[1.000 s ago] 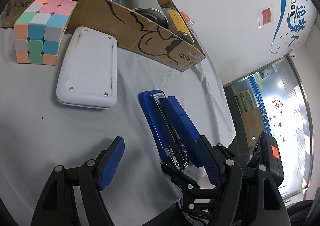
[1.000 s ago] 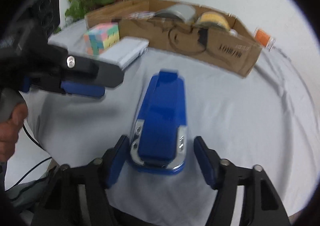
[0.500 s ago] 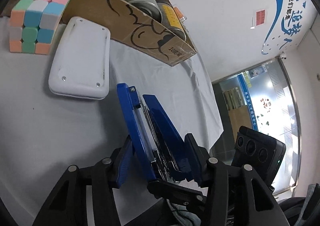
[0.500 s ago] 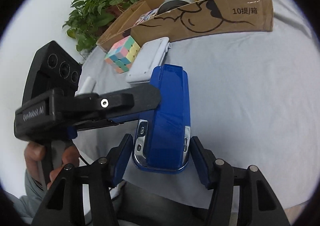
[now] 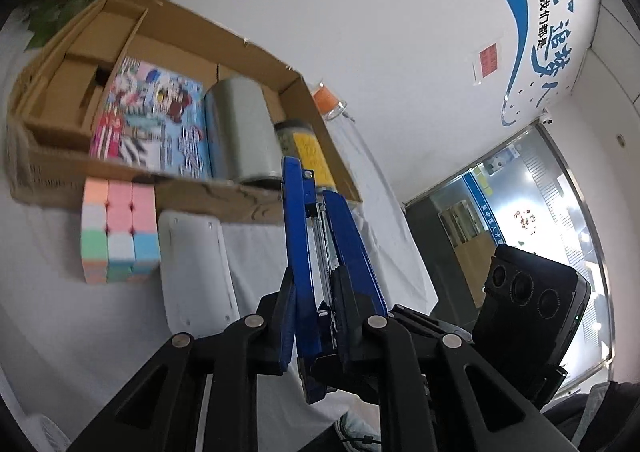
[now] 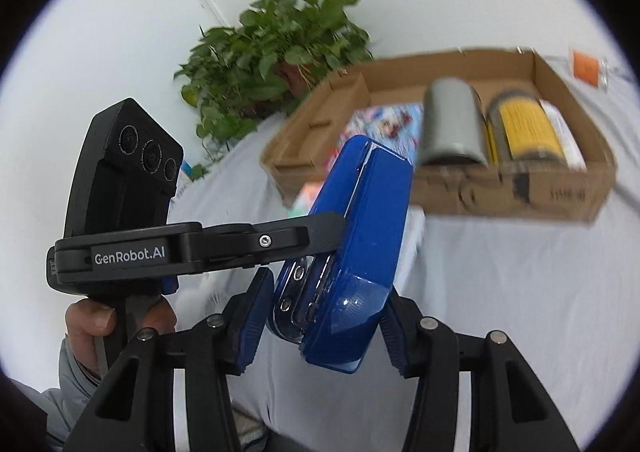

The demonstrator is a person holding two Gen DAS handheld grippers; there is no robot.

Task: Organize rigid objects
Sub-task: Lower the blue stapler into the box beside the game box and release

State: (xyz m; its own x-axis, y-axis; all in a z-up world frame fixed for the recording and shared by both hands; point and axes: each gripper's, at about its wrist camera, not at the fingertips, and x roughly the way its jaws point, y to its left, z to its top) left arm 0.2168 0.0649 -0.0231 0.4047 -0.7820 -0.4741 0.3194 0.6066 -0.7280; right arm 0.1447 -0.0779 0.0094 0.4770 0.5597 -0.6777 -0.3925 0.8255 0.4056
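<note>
Blue stapler (image 5: 320,252) clamped by left hand-held gripper (image 5: 316,316) and right hand-held gripper (image 6: 320,312), raised off desk (image 6: 500,272); not yet boxed. Cube (image 5: 118,230), white case (image 5: 196,264) left outside cardboard box (image 5: 224,200).

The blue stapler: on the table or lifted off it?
Lifted: the stapler hangs clamped in both grippers' jaws, above the cloth-covered table.

The words "GenRobot.AI" stand in white letters on the black left gripper (image 6: 320,236), at the left of the right wrist view. Blue Chinese letters run down the wall sign (image 5: 556,16), upper right in the left wrist view.
</note>
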